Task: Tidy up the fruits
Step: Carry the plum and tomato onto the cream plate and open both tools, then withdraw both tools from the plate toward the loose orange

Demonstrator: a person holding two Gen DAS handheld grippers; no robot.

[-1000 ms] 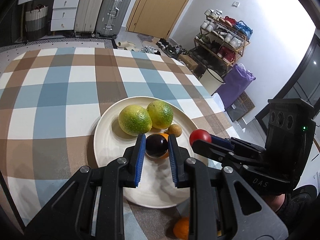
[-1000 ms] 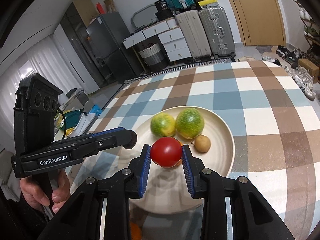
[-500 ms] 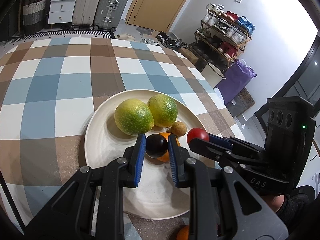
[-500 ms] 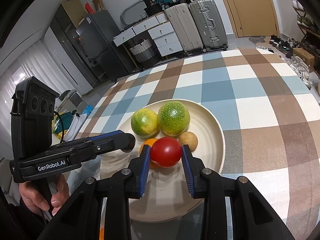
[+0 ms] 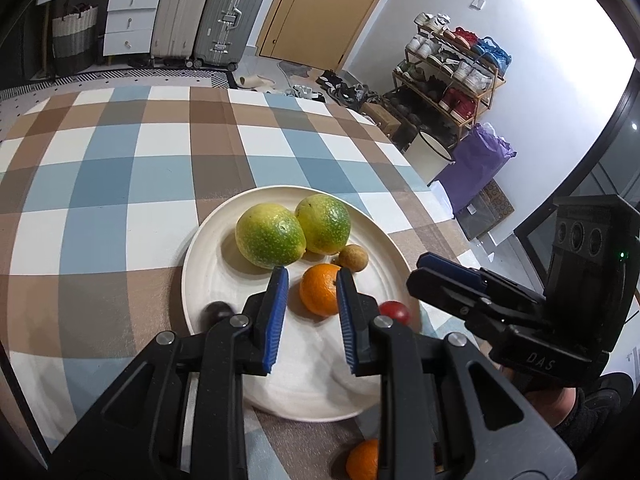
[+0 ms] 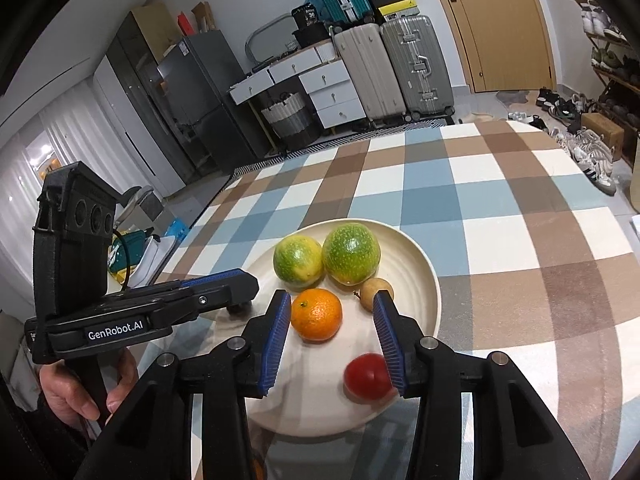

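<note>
On the bench under its blue, brown and white checked cloth (image 5: pixel 120 184), a round red fruit (image 6: pixel 366 378) lies on the cream plate (image 6: pixel 432 280), just beside one pad of my right gripper (image 6: pixel 332 298), whose fingers have just been opening and press nothing. A dark round plum (image 5: pixel 216 312) sits near the plate's left rim. My left gripper's (image 5: pixel 312 276) fingers stand apart, empty.

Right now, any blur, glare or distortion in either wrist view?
Left wrist view: fisheye bows the checked blue-brown-white tablecloth; the white wall is blown out; the small dark round fruit is smeared. Right wrist view: the small red round fruit is soft-edged, the curtained window clips white.
</note>
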